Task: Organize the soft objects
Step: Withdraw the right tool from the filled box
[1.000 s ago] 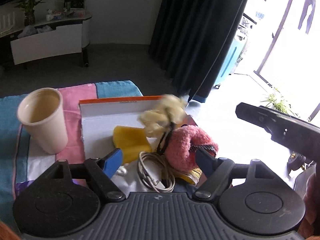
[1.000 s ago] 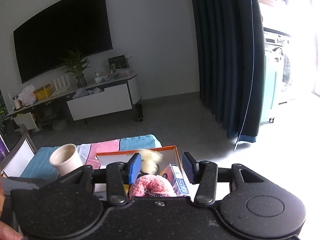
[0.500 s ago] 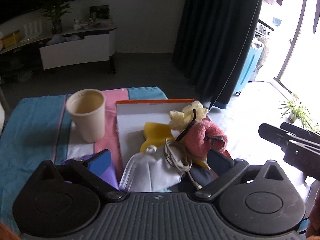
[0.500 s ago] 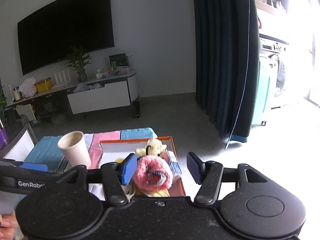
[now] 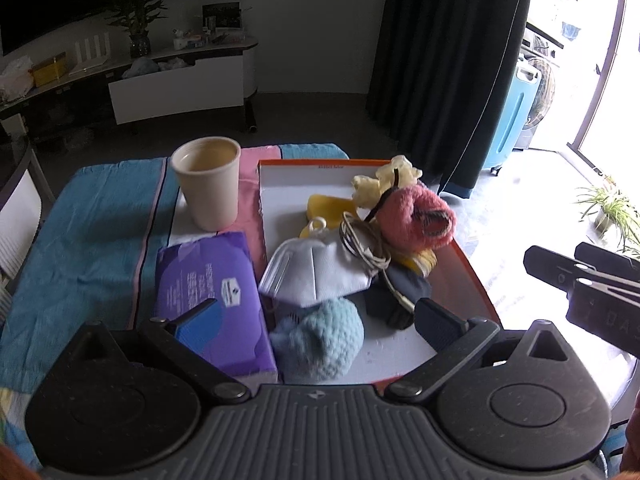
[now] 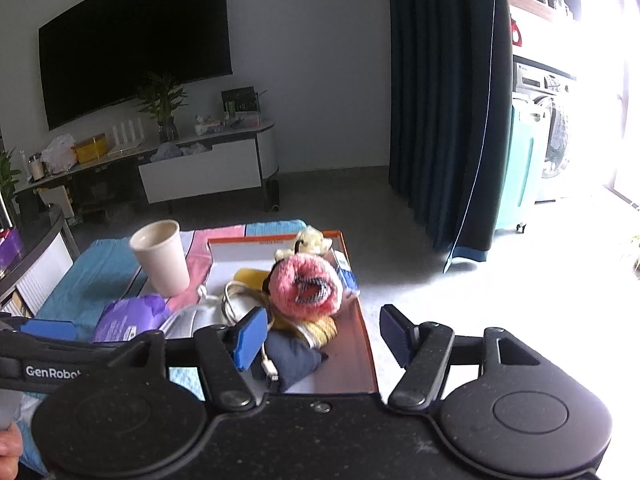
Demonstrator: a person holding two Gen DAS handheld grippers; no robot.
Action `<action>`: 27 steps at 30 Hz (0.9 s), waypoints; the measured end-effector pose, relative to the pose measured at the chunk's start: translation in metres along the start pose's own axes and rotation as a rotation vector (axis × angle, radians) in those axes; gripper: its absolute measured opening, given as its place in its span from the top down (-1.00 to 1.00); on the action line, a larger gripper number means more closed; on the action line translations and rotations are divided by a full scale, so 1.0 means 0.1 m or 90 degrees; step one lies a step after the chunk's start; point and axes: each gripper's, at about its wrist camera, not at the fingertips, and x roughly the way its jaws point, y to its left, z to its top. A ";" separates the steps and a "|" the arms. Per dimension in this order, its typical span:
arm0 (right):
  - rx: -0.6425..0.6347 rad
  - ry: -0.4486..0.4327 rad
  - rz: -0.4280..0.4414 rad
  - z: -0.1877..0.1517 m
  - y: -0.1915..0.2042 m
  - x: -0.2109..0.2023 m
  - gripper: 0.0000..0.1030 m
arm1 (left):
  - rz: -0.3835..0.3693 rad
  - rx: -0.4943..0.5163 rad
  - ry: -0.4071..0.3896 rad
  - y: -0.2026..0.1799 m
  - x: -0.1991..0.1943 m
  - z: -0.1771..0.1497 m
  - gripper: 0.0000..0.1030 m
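Left wrist view, reading from the left edge of the striped blue-and-pink cloth-covered table point(image 5: 92, 216): a cream paper cup point(image 5: 208, 188) stands upright near the far edge, a flat purple wipes packet point(image 5: 208, 284) lies just beside the shallow orange-rimmed white cardboard tray point(image 5: 476, 280), and the tray carries the soft things in a loose heap. A white folded face mask point(image 5: 316, 272) sits at the tray's middle, a pale blue knitted ball point(image 5: 324, 340) near its front edge, a coiled cream cable point(image 5: 360, 240) draped over the mask, and a fuzzy pink scrunchie point(image 5: 416, 220) toward the right rim, with a pale yellow scrunchie point(image 5: 384, 180) at the far right corner. The left gripper point(image 5: 316, 316) hangs over the front edge with its jaws spread as wide as they go, holding nothing; the right gripper point(image 6: 324, 336), whose jaws have just been widening, is likewise empty, the pink scrunchie point(image 6: 306, 284) lying free beyond it. Both tools appear to be between placements, a drop into the tray seemingly finished. Judging by the heap, the next move calls for choosing one soft item, lowering over it, and closing gently without snagging the cable.
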 end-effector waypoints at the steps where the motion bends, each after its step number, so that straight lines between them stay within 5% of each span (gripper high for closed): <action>1: 0.001 0.005 0.000 -0.03 -0.01 0.00 -0.48 | 0.003 -0.001 -0.001 0.00 -0.02 -0.03 -1.00; 27: -0.011 0.040 0.011 -0.29 0.09 -0.05 -0.52 | 0.014 -0.017 0.033 -0.03 -0.07 -0.44 -1.00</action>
